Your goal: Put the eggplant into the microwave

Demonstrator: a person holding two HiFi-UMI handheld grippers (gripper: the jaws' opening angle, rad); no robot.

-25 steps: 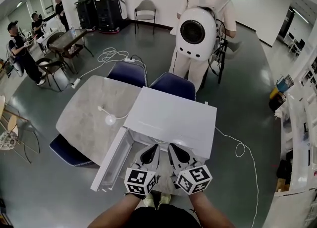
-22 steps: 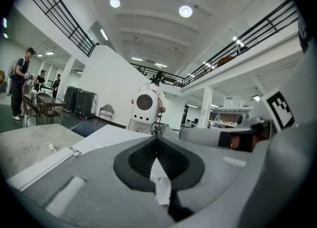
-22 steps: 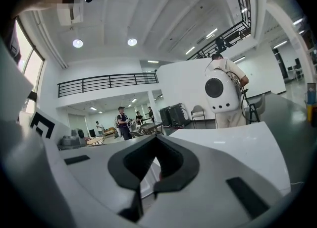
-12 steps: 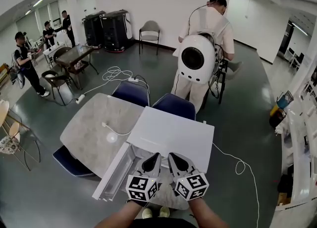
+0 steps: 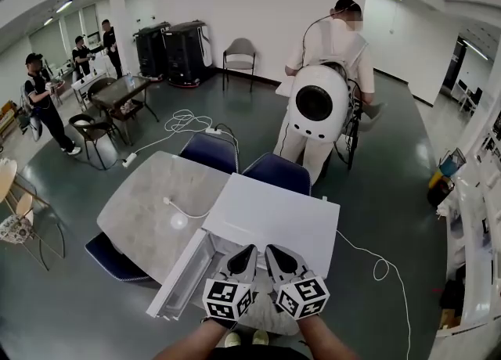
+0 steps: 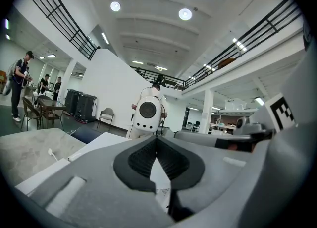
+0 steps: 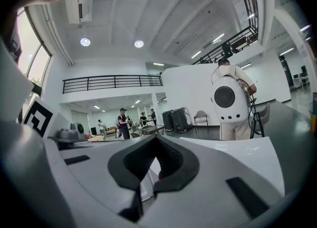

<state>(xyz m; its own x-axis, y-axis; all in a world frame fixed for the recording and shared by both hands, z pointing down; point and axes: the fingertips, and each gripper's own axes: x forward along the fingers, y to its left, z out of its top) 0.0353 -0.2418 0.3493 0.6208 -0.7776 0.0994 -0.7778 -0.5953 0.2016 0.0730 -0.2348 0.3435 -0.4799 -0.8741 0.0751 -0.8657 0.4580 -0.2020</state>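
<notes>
Head view: the microwave (image 5: 274,214) stands on the worktop (image 5: 145,194) with its door (image 5: 182,272) open. The left gripper (image 5: 247,252) and right gripper (image 5: 274,252) hover at its mouth. No eggplant shows.

Left gripper view: the fingers (image 6: 141,160) are pressed together, empty.

Right gripper view: the fingers (image 7: 173,160) are likewise together and empty. The eggplant is probably already inside, leaving only the door to close.

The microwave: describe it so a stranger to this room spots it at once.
Find the grey marble-look table mid-hall, blue chairs at its far side. At its right end sits the microwave: a big plain white box, door swung open leftward, dwarfing the small round white gadget beside it.
</notes>
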